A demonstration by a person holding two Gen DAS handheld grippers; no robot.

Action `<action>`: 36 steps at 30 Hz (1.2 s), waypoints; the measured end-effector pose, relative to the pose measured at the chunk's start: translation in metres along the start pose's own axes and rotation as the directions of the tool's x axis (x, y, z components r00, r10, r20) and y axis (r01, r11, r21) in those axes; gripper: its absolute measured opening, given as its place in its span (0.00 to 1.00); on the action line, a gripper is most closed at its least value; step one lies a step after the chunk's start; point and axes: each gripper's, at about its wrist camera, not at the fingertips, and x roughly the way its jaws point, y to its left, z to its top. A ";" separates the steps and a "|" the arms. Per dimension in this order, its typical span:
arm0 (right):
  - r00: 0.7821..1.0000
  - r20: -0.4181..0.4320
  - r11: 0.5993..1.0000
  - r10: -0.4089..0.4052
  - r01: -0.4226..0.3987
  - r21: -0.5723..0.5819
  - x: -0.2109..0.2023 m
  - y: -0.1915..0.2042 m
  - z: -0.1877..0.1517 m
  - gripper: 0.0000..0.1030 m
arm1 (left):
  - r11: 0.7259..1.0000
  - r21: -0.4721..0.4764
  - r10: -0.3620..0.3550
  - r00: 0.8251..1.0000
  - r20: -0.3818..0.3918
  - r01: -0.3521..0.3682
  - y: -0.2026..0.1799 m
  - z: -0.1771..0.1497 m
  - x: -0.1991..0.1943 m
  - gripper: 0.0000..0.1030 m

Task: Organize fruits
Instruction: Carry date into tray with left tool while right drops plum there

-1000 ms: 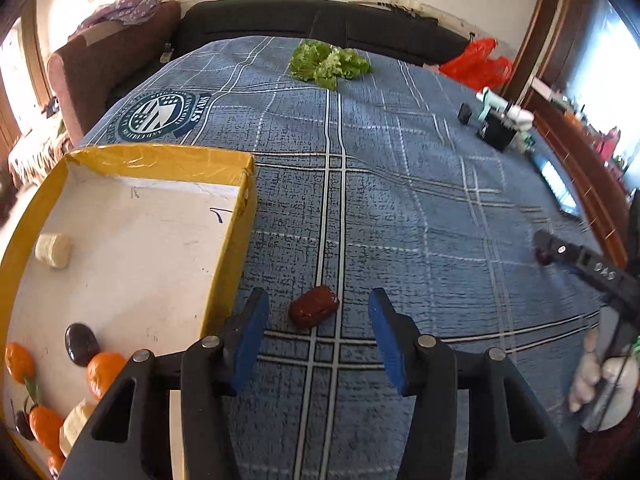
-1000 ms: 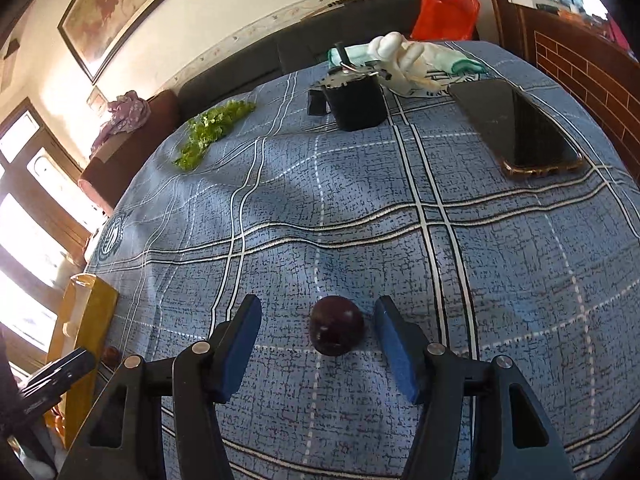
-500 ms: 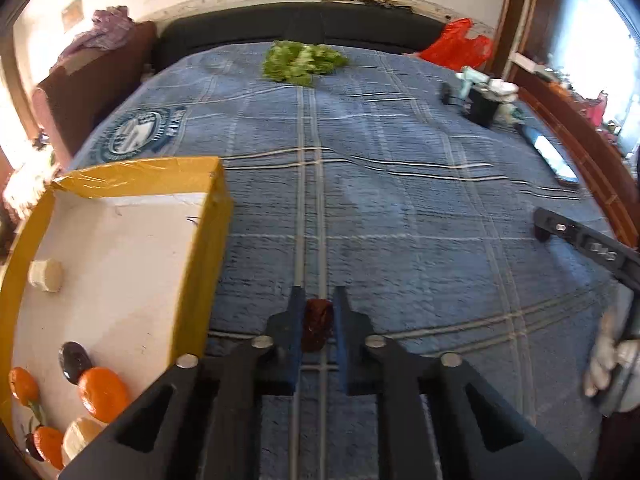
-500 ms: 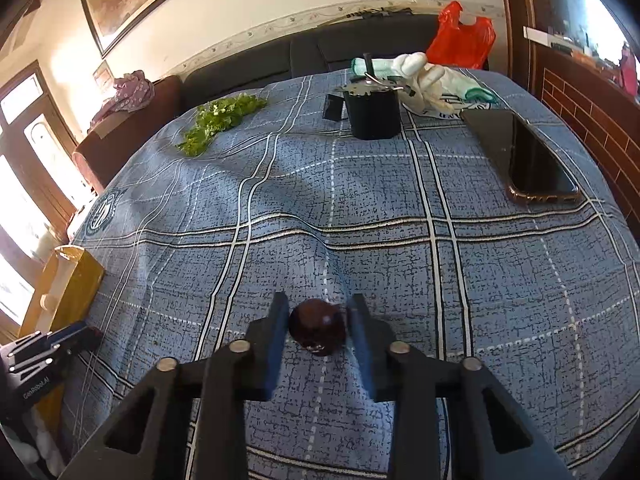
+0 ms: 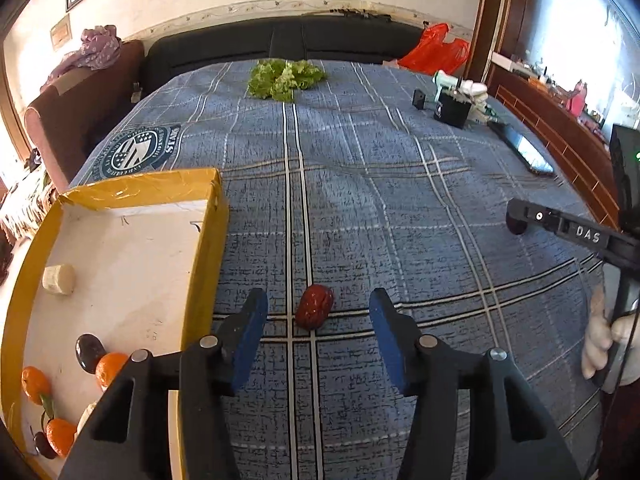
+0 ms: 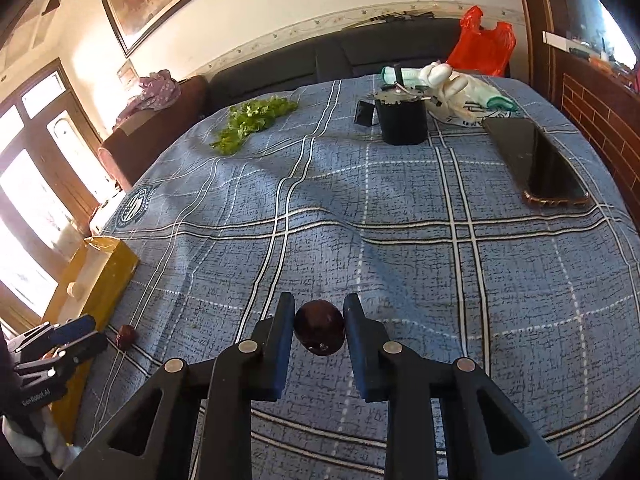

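Now left claw (image 5: 318, 322) opening around upright-pointing date (image 5: 315, 311); right claw (image 6: 319, 328) clamps plum (image 6: 319, 333).

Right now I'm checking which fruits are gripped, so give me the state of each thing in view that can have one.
Left gripper: jaws opening, pads clear of the date.
Date: lying on the cloth, not held.
Right gripper: closing on the plum, pads against it.
Plum: clamped between the pads.
Box: open-topped, fruits inside.
Phone: flat, screen dark.
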 end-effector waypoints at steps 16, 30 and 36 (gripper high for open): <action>0.999 -0.041 0.999 0.013 -0.015 -0.045 0.010 0.012 -0.006 0.28 | 1.000 0.003 -0.004 1.000 -0.022 0.004 -0.012 -0.005 0.010 0.16; 0.996 -0.047 0.987 -0.074 0.067 -0.147 0.010 0.029 -0.010 0.27 | 0.990 -0.134 -0.031 0.998 0.062 0.039 0.019 -0.027 -0.057 0.16; 0.990 -0.086 0.992 0.111 -0.106 0.062 -0.007 0.009 -0.009 0.26 | 0.981 -0.187 -0.024 0.992 0.123 0.047 0.043 -0.040 -0.093 0.16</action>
